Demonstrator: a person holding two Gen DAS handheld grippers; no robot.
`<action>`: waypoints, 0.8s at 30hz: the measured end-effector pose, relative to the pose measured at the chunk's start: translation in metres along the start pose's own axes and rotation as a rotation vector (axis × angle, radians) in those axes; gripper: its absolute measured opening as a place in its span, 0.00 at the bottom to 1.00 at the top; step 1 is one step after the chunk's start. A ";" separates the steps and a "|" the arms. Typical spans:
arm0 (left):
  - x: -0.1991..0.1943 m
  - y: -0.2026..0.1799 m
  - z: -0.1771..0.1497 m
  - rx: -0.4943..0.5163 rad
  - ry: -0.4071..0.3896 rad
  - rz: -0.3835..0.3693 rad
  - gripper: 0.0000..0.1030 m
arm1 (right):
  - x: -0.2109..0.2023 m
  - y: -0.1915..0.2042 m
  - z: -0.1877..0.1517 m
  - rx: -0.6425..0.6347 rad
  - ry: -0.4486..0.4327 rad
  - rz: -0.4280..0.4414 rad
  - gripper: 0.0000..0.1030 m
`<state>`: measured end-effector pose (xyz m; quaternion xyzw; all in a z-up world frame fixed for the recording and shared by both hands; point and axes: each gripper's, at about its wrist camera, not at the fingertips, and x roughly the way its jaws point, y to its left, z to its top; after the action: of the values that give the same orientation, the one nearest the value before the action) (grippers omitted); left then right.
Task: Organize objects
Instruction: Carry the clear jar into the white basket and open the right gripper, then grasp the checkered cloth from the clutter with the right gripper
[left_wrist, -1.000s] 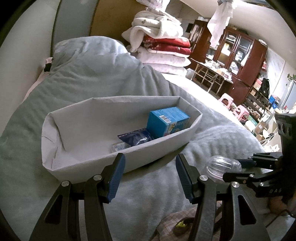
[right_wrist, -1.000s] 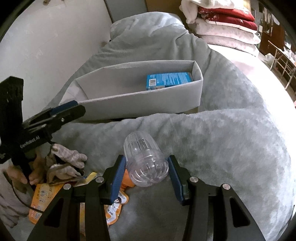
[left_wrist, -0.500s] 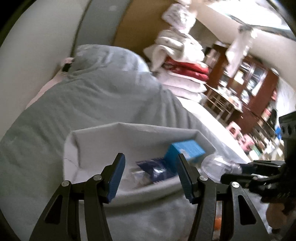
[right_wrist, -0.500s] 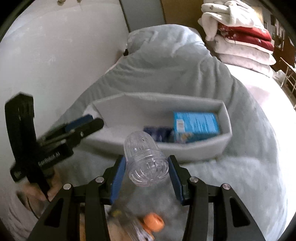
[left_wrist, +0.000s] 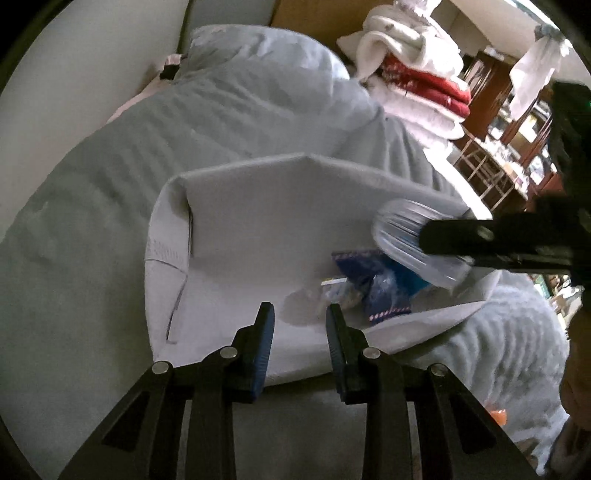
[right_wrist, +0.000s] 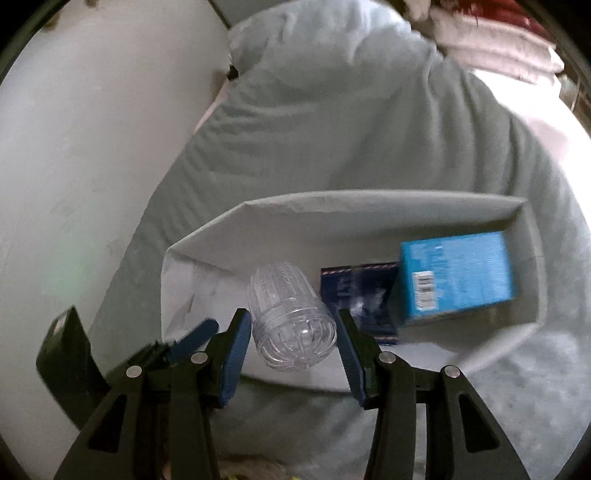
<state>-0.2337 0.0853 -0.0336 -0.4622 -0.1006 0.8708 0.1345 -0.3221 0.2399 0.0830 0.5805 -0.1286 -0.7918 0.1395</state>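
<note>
**Clear jar reaches the bin, two items already inside**

The grey quilt on the bed carried everything in my two views, and on it sat the pale fabric bin, its walls up and its mouth facing me. Much of the bin's floor on its left side lay bare. At its right end stood a blue box, and just beside that lay a dark blue packet; I judged those two as sorted.

My right claw was clamped on a clear ribbed jar, one pad against each side, and it held the jar over the bin's near wall, above the bare floor beside the packet. The jar touched nothing but my pads, as far as I could see, so it was not yet set down. I judged that lowering and releasing it was what remained of this step.

My left claw held nothing. Its jaws had just been closing with only air between them, and they stood close together over the bin's near rim.

A scrap of orange showed at the quilt's edge in the left view, too blurred to name. If it was another loose item, I judged that more sorting remained.
</note>
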 end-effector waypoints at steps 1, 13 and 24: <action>0.001 0.001 -0.001 0.001 0.003 0.002 0.27 | 0.007 -0.002 0.002 0.017 0.015 0.010 0.44; -0.004 0.004 -0.005 -0.023 -0.006 -0.028 0.28 | 0.061 -0.054 0.010 0.444 0.048 0.192 0.45; 0.000 0.004 -0.001 -0.019 -0.014 -0.040 0.30 | 0.026 -0.029 0.006 0.339 -0.001 0.287 0.59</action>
<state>-0.2330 0.0817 -0.0351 -0.4554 -0.1190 0.8700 0.1466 -0.3369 0.2578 0.0513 0.5708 -0.3413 -0.7313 0.1512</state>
